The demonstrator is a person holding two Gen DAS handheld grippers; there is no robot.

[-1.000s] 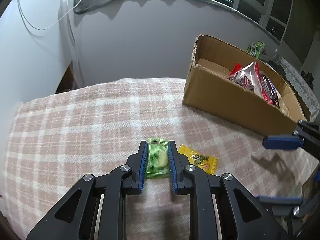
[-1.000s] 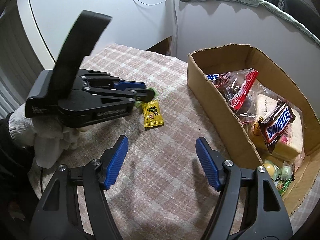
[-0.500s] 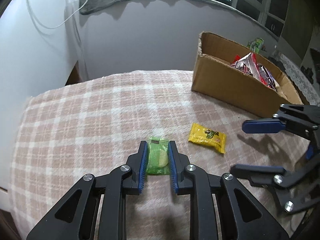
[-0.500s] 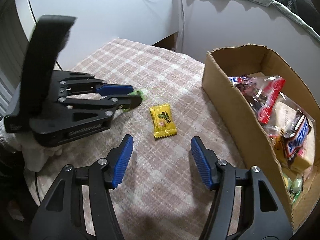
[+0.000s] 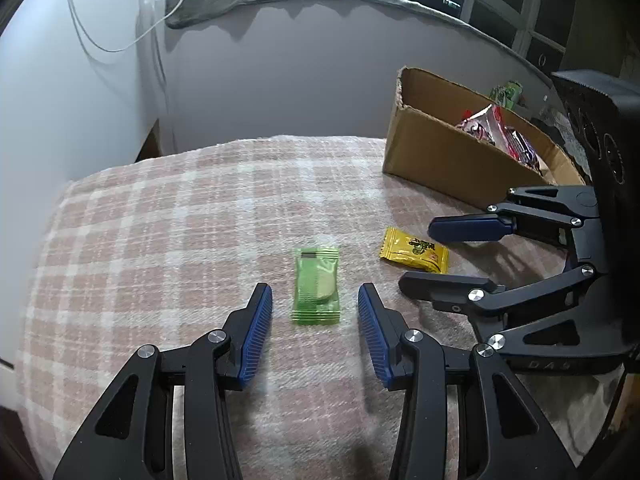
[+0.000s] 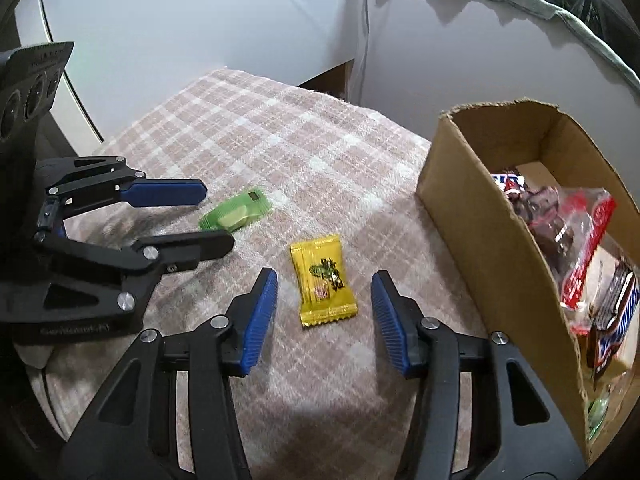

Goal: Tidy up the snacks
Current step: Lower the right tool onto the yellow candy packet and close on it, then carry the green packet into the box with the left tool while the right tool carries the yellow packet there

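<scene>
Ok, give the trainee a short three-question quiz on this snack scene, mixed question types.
1. True or false: the left gripper is shut on the green packet.
2. Which packet lies between the right gripper fingers: A green, B yellow, C red?
3. Fill in: the Snickers bar lies inside the cardboard ____.

Key: 1 false, it is open around it; 2 B, the yellow packet; 3 box.
</scene>
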